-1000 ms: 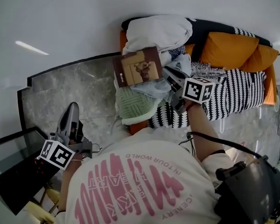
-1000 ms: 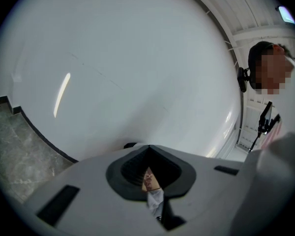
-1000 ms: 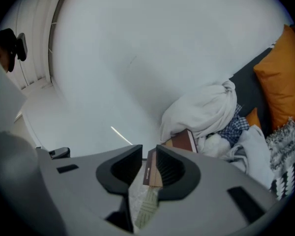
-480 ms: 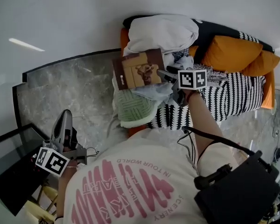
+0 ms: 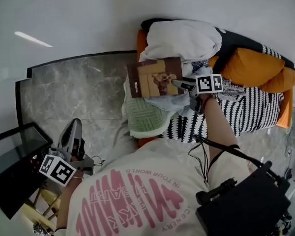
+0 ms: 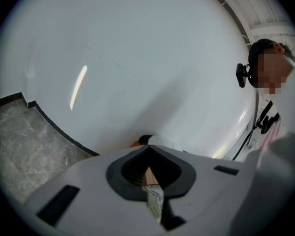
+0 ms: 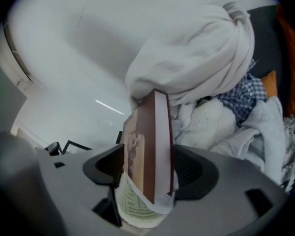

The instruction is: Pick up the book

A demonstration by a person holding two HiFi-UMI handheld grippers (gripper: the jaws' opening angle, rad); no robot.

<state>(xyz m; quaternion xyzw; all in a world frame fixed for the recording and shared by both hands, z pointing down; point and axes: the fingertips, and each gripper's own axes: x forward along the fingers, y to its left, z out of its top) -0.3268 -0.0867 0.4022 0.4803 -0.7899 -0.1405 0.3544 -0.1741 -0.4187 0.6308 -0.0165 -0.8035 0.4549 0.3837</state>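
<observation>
The brown book (image 5: pixel 155 77), with a picture on its cover, lies on a heap of cloth on the sofa. In the right gripper view the book (image 7: pixel 143 132) stands edge-on between the two jaws. My right gripper (image 5: pixel 180 84) is at the book's right edge; its jaws are opening, and a gap shows beside the book at the right gripper (image 7: pixel 147 170). My left gripper (image 5: pixel 73 128) hangs low over the marble floor, far from the book, shut and with nothing in it. In the left gripper view the left gripper (image 6: pixel 148 181) points at the white wall.
A white bundle (image 5: pixel 184 38), a green knitted cushion (image 5: pixel 146 118), a black-and-white striped blanket (image 5: pixel 246 109) and orange cushions (image 5: pixel 258 65) fill the sofa. A black glass table (image 5: pixel 12 166) stands at the lower left. Grey marble floor (image 5: pixel 78 90) lies between.
The right gripper has come down with the book onto the cloth heap and its jaws have spread apart. The left gripper has sunk a little.
</observation>
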